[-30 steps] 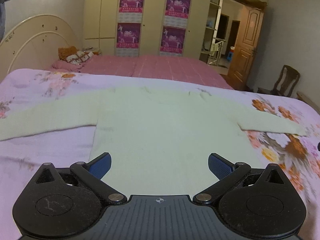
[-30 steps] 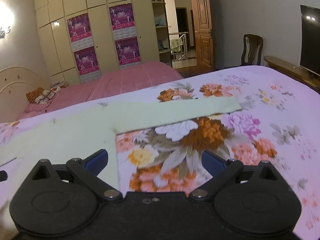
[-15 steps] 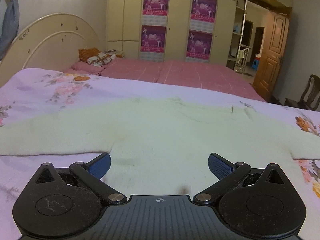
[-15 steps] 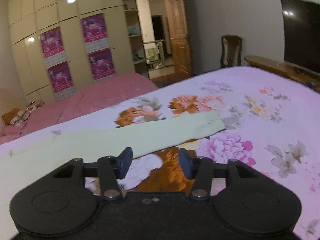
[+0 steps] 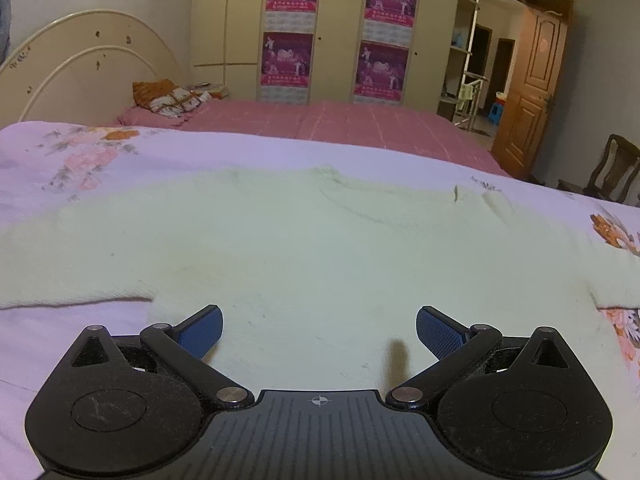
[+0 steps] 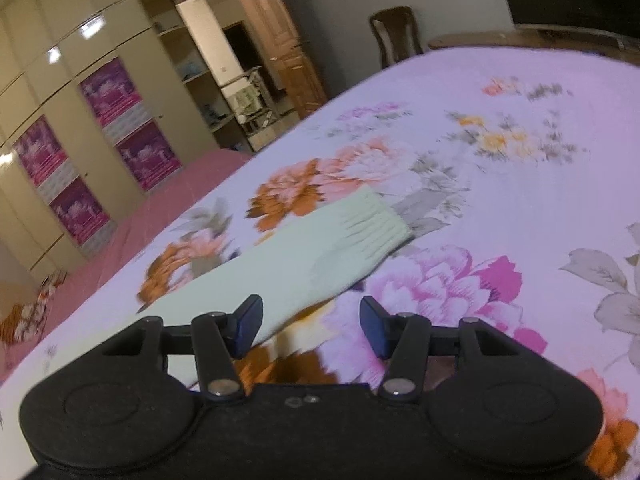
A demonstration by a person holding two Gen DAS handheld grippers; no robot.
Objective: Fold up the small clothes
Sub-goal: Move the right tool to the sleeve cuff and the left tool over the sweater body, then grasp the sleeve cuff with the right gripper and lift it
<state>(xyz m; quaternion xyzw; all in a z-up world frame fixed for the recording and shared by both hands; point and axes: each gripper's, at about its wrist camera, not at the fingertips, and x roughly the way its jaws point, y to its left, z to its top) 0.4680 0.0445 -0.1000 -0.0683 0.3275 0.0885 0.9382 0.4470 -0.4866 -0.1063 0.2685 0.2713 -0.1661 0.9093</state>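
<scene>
A pale green sweater (image 5: 320, 248) lies flat on the floral bedspread (image 5: 80, 160), sleeves spread to both sides. My left gripper (image 5: 318, 330) is open, low over the sweater's body near the left armpit, holding nothing. In the right wrist view the sweater's right sleeve (image 6: 304, 264) runs diagonally, its ribbed cuff (image 6: 372, 228) at the far end. My right gripper (image 6: 310, 324) is open and empty, just short of the sleeve's near edge.
A second bed with a pink cover (image 5: 320, 124) and cushions (image 5: 168, 98) stands behind. Wardrobes with purple posters (image 5: 288, 32), a wooden door (image 5: 532, 92) and a chair (image 5: 616, 168) lie beyond. A wooden bench (image 6: 520, 38) is at the far right.
My left gripper has moved forward and left over the sweater's body. My right gripper has swung right toward the sleeve cuff, tilted, and its jaws stand wider than half a second ago.
</scene>
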